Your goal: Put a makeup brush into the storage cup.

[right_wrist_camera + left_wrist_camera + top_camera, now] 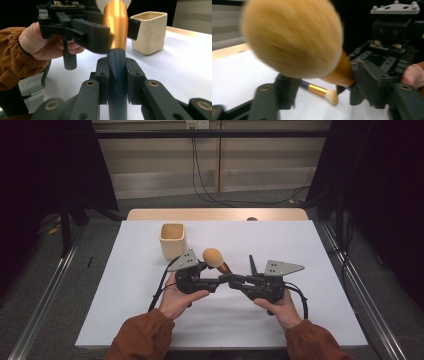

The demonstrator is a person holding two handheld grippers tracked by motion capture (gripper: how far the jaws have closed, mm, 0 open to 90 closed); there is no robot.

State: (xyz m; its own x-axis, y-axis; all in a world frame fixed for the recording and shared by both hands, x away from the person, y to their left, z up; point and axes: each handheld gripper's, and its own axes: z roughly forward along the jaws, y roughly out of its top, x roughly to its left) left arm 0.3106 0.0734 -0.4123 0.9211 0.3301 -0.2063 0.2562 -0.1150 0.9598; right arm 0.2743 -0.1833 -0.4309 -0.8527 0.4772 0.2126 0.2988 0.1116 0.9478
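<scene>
The room is dark at both sides, with a pale wall and some black cables behind, and in the middle stands a table covered by a white sheet. On the sheet, toward the far left, stands a cream cup, upright and alone, well apart from both hands. A person in rust-brown sleeves holds a black gripper in each hand, and the two tools meet nose to nose over the middle of the table. Between them is a big brush, lifted above the sheet and tilted, with its round tan bristle head pointing up and away toward the cup side. The right gripper is clamped on the dark blue handle; in the right gripper view its two pads press on the handle from both sides. The left gripper comes from the other side, and its jaws stand around the gold ferrule, just above the right one's grip. One jaw seems to touch the gold part, but for the other jaw I cannot tell if it presses or only stands beside, so I would not call it a firm hold. In the left gripper view a small brush with a gold band lies flat on the sheet, under the big one.
</scene>
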